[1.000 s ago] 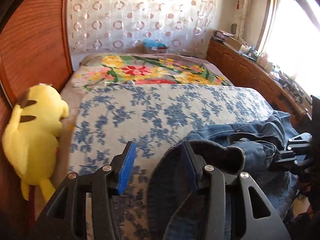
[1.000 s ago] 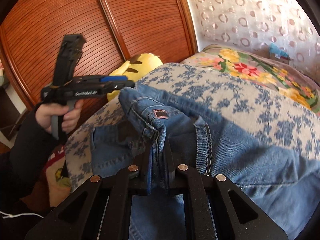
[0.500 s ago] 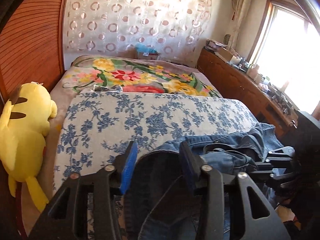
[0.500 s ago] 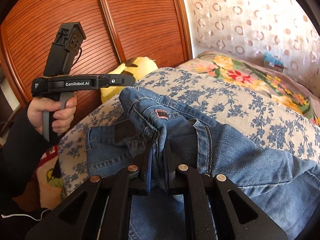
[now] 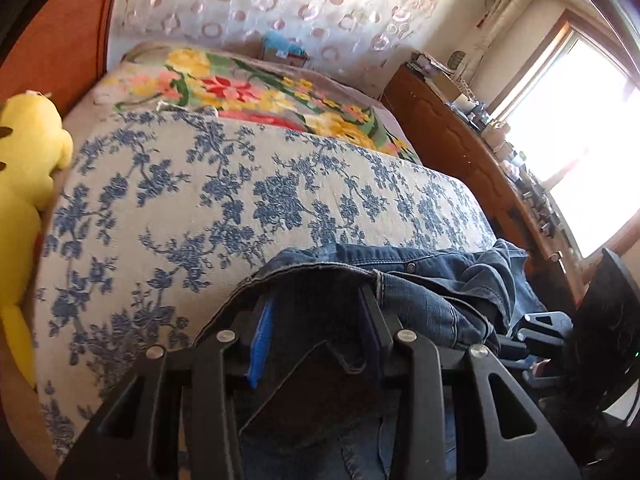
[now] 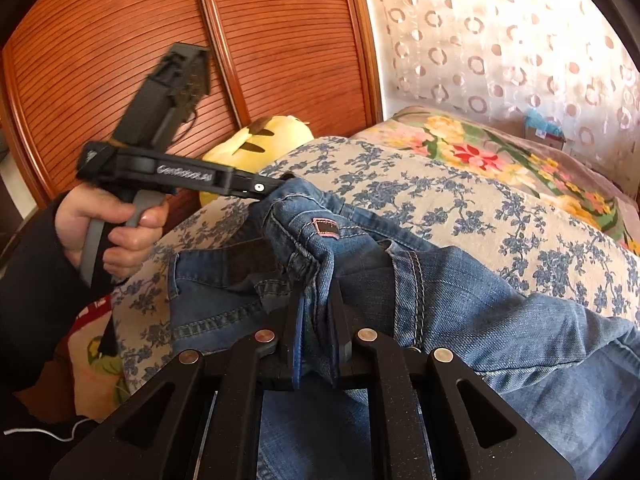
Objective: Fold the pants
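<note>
The right gripper [image 6: 316,316] is clamped on a bunched fold of the jeans [image 6: 460,300] at lower centre. The left gripper [image 5: 316,320], fingers just closing, straddles the waistband [image 5: 320,266] without pinching it, above the bed [image 5: 200,184].

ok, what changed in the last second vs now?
The left gripper moved forward onto the jeans; its jaws have just been closing, with the waistband edge now between its fingers, though a firm pinch isn't clear. The right gripper stayed shut on the jeans, in place. Jeans, bedspread and yellow plush look unmoved.
</note>
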{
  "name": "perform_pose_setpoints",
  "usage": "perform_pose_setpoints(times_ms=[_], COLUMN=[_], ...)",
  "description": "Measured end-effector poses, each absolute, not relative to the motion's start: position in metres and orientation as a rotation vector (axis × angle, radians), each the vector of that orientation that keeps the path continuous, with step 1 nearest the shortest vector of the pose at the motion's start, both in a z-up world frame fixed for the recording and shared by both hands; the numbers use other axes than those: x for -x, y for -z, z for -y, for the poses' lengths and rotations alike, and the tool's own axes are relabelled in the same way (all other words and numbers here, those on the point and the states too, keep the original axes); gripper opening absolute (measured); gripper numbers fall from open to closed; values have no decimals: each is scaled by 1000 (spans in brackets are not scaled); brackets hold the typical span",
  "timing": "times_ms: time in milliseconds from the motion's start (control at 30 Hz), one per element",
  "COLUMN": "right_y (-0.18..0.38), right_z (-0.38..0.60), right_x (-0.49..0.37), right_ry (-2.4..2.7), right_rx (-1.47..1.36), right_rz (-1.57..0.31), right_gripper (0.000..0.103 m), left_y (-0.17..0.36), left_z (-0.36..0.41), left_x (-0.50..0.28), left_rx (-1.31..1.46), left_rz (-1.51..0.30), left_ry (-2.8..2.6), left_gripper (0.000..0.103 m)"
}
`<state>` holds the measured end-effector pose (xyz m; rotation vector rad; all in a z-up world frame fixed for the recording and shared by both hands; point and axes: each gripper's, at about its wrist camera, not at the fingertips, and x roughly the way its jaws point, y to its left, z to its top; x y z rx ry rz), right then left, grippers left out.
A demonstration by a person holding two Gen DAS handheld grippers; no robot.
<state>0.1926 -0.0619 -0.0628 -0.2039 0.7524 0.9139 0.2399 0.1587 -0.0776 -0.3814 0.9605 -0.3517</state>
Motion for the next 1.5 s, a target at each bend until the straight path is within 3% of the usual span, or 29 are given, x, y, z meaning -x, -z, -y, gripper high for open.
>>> perform_pose_setpoints(times_ms=[633, 700, 767, 800, 1233, 1500], right_y=[67, 68, 67, 67, 47, 32], right_z=[64, 64, 65, 65, 79, 90], right_x=[-186, -186, -186, -185, -183, -178], right_ry=[-932, -932, -935, -936, -966, -1009], right_rx=[206, 208, 208, 208, 134, 108], right_rz=[-742, -741, -741, -739, -703, -681], right_gripper=[7, 7, 7, 7, 6, 4], left_y=[62, 67, 70, 69, 11, 41], left_z=[-160, -154, -149, -147, -147, -163], left_x=[-251, -257, -259, -258, -264, -289], left_rx=[452, 420, 387, 362, 215, 190], left_rz=[-966, -992, -1003, -997, -823, -855], left_ry=[288, 291, 294, 296, 248, 167], left_gripper=[43, 29, 5, 1, 0, 0])
